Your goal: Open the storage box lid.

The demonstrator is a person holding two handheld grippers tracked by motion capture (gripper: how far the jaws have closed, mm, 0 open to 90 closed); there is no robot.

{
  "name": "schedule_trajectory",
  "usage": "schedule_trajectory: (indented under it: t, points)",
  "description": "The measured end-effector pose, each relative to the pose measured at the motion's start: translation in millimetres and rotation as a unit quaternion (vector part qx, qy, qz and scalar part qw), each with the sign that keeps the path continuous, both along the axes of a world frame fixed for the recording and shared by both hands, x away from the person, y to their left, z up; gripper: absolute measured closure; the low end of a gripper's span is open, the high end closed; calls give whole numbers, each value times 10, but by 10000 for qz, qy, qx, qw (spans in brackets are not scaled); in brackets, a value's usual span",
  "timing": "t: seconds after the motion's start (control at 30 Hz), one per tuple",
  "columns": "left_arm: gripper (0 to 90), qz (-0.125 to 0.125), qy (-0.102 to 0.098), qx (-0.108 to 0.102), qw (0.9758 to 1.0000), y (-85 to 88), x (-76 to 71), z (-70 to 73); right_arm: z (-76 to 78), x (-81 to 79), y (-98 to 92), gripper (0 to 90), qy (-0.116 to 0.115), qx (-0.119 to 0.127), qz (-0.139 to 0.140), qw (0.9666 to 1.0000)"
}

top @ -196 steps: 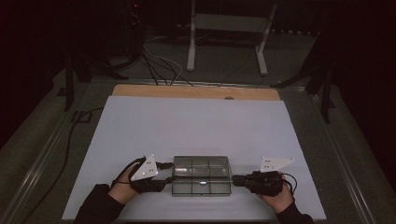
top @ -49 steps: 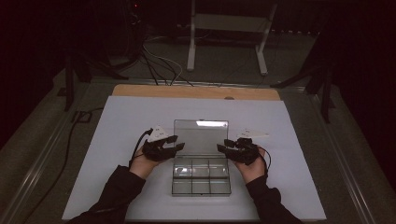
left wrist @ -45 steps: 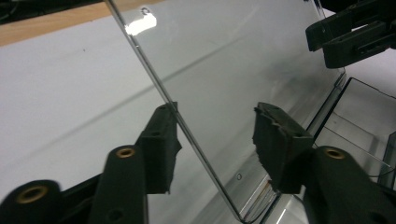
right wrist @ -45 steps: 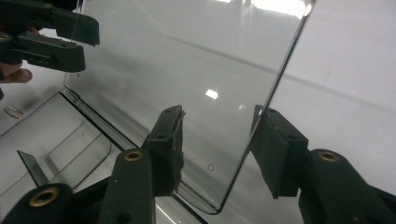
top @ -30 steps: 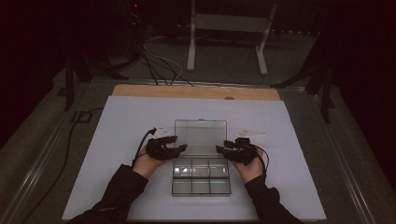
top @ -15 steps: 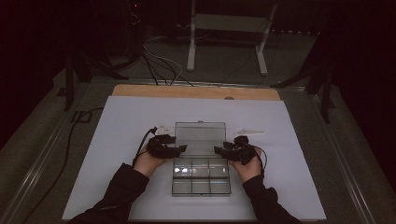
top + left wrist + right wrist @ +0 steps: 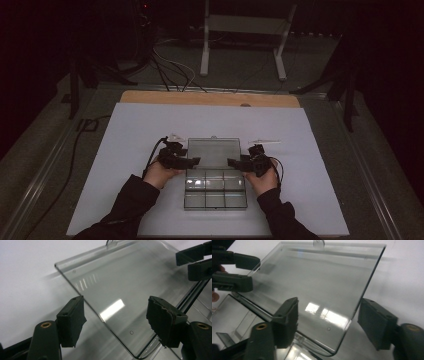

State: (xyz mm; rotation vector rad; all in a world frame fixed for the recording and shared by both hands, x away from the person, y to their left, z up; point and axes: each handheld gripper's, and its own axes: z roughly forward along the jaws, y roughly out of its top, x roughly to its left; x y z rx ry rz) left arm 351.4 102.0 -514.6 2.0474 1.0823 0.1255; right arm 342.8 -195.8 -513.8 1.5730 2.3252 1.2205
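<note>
A clear plastic compartment box [image 7: 215,192] lies on the white table cover, its lid [image 7: 212,152] swung back and lying nearly flat behind it. My left gripper [image 7: 195,161] sits at the lid's left edge and my right gripper [image 7: 231,162] at its right edge, both close to the hinge. In the left gripper view the lid [image 7: 120,282] runs between the spread pads of the left gripper [image 7: 117,317] without touching them. The right gripper [image 7: 332,321] likewise straddles the lid's [image 7: 317,277] side edge. Both pairs of jaws have just been opening and hold nothing.
The white cover [image 7: 125,150] stretches well to either side of the box. A wooden strip [image 7: 210,98] borders the table's far edge. A metal stand [image 7: 242,30] and loose cables [image 7: 170,65] lie on the dark floor beyond.
The lid has dropped further back, from half raised to nearly flat on the table. Both hands have stayed almost where they were beside it.
</note>
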Motion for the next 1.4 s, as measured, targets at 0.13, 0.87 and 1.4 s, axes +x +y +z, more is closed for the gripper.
schedule_trajectory:
  t: [0.13,0.87,1.4]
  points:
    - [302,-12,-93,18,10000,-14,-15,26,14,-3,12,274,-81,-71,-31,9999]
    - [7,-1117,-516,-332,9918,-1,-239,376,291,-210,-5,25,-964,288,727,9923]
    - [7,-1632,-943,-489,9809,179,-359,587,308,-351,-65,6,-1086,298,1101,9875]
